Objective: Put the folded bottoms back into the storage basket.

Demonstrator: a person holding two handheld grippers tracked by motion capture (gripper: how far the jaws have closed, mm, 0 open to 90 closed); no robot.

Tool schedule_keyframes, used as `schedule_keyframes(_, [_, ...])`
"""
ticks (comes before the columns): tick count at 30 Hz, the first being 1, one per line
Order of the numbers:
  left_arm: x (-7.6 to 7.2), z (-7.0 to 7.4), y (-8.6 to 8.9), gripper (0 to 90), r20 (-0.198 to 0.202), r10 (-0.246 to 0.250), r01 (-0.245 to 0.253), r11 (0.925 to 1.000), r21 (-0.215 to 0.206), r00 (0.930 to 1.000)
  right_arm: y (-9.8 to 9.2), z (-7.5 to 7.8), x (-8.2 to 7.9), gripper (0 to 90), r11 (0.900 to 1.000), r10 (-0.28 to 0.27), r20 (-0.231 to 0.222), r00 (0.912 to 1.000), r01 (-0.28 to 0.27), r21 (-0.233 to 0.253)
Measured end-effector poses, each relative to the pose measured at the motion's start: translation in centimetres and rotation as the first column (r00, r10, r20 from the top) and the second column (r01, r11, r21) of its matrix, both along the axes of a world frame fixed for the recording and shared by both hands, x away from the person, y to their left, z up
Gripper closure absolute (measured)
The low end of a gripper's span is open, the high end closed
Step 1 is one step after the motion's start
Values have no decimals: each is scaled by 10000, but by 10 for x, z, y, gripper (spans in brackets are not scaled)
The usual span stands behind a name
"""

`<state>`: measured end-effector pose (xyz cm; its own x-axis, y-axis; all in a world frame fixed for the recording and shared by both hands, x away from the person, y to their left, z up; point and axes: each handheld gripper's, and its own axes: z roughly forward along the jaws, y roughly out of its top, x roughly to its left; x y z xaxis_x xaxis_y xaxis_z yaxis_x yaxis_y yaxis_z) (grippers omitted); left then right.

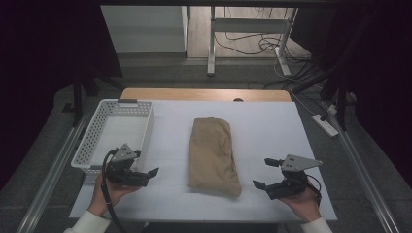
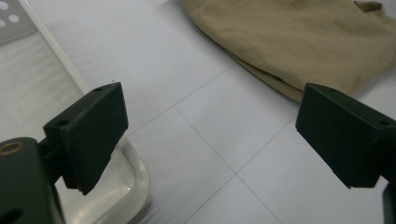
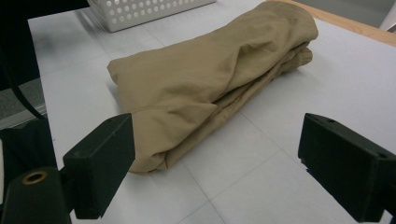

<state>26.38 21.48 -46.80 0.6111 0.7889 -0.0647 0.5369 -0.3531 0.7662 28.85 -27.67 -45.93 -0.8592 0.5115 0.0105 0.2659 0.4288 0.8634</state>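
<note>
High view: a folded tan cloth bundle (image 1: 214, 156) lay lengthwise at the middle of the white gridded table cover (image 1: 262, 126), its wider end toward the person. A white perforated plastic basket (image 1: 114, 133) stood at the left part of the cover, well apart from the cloth. The left hand-held black gripper (image 1: 151, 175) sat at the near corner of the basket, jaws apart and pointing toward the cloth; nothing lay between them. The right hand-held black gripper (image 1: 266, 174) was on the other side of the bundle, near its near end, jaws also spread and aimed at it. Both were held from below by hands in white sleeves (image 1: 90, 223). A wooden table edge (image 1: 204, 94) showed beyond the cover.

Left gripper view: the left gripper's (image 2: 212, 140) two black jaws stood wide apart over bare cover (grid lines visible between them). The basket's rim (image 2: 135, 172) lay just beside the left-hand jaw. The cloth bundle's (image 2: 289, 37) edge was ahead, near the right-hand jaw but not touching it.

Right gripper view: the right gripper (image 3: 217, 163) was open, holding nothing. The cloth bundle (image 3: 205, 84) lay ahead on the cover, its near corner just beside the left-hand jaw; contact could not be judged. The basket (image 3: 144, 11) stood beyond it
</note>
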Motion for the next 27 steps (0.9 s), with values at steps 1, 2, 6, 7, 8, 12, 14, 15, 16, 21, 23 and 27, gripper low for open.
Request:
schedule_keyframes(1, [0,0,0,92,-4,19,-19,10000,19,10000,1,0,0,106,10000,-4,48,10000,4,-29])
schedule_keyframes(2, [0,-1,0,92,-25,37,-37,10000,69,10000,3,1,-1,107,10000,22,70,10000,-21,-77])
schedule_keyframes(6, [1,-2,1,91,-69,49,-49,9999,102,10000,9,2,0,109,9997,215,44,9998,-215,-67])
schedule_keyframes(7, [1,-2,1,91,-69,49,-49,9999,102,10000,10,2,0,110,9997,237,59,9997,-236,-112])
schedule_keyframes(8, [1,-2,1,91,-47,66,-65,9999,119,10000,12,2,0,110,9995,277,60,9996,-276,-141])
schedule_keyframes(12, [1,-1,0,92,-36,62,-62,9999,102,10000,18,3,-2,110,9987,478,100,9988,-476,-183])
schedule_keyframes(14, [1,-2,0,92,-78,55,-54,9999,128,10000,21,4,-2,110,9982,580,105,9983,-578,-141])
schedule_keyframes(15, [1,-2,0,92,-106,58,-57,9999,120,9999,23,4,-2,110,9979,638,108,9979,-636,-141])
schedule_keyframes(16, [1,-3,0,92,-137,64,-63,9999,79,9999,25,5,-2,110,9979,640,112,9979,-639,-127])
schedule_keyframes(21, [1,-4,-1,92,-200,3,0,9999,171,9998,32,5,1,110,9967,797,63,9968,-796,-149])
schedule_keyframes(23, [1,-3,-1,93,-195,1,2,9999,165,9998,38,3,2,110,9955,924,-35,9957,-925,-202])
schedule_keyframes(27, [1,-4,-1,93,-216,21,-17,9999,165,9998,46,4,1,111,9926,1213,-230,9924,-1213,0])
